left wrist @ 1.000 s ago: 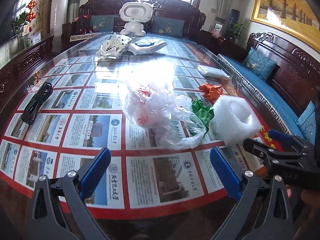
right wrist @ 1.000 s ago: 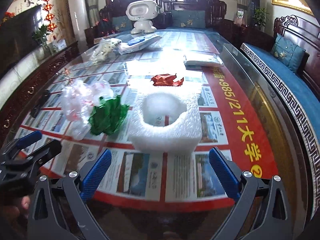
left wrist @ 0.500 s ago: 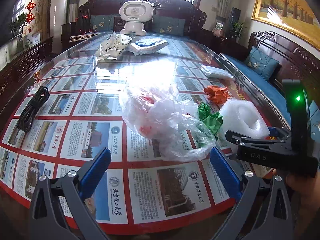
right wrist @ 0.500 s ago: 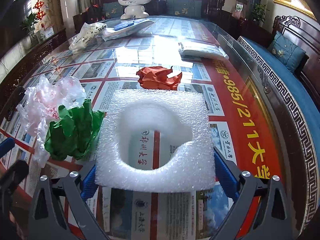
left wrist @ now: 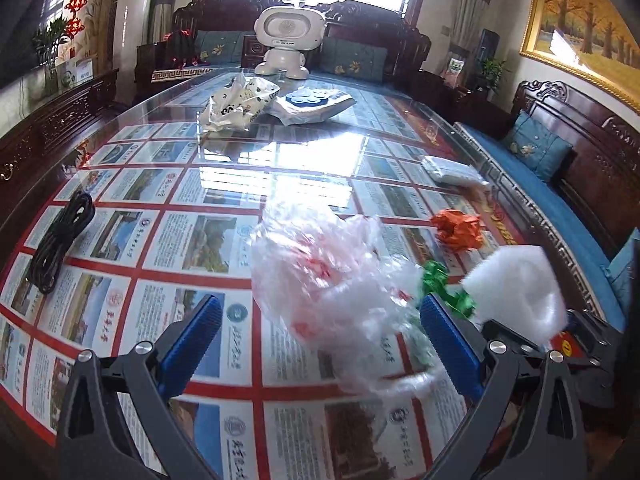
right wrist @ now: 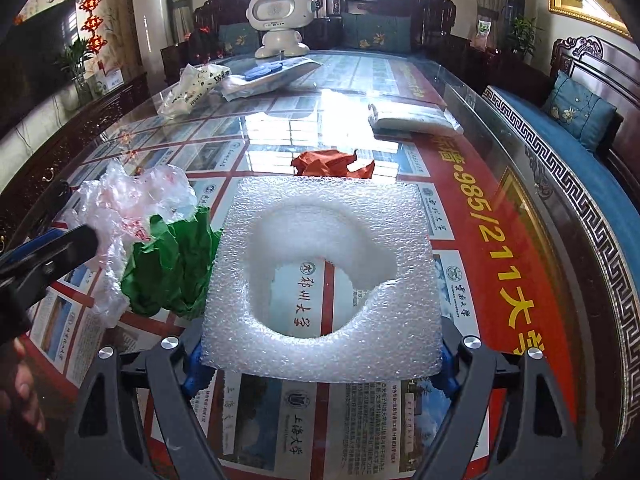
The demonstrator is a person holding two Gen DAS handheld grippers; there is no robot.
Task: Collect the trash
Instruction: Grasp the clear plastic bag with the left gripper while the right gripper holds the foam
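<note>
Glass-topped long table [right wrist: 472, 92], laid over printed university posters, in a sitting room furnished with carved dark wood benches.

Nearest: white square foam packing sheet with a round cut-out [right wrist: 320, 272], pinched at its near corners between the blue pads of the right gripper [right wrist: 320, 368]. It is judged very light, springy and easily dented; its outer edges are the sound hold.

Beside it, at left: crumpled green paper [right wrist: 172, 264], touching a clear crinkled plastic bag with red print [left wrist: 328, 280]. The bag is judged limp and slippery, best gathered at a bunched fold. The left gripper [left wrist: 320, 332] is spread wide and empty, the bag's near edge lying between its pads.

Beyond: crumpled orange-red paper [right wrist: 332, 164].

Farthest: white toy robot [right wrist: 280, 12].
</note>
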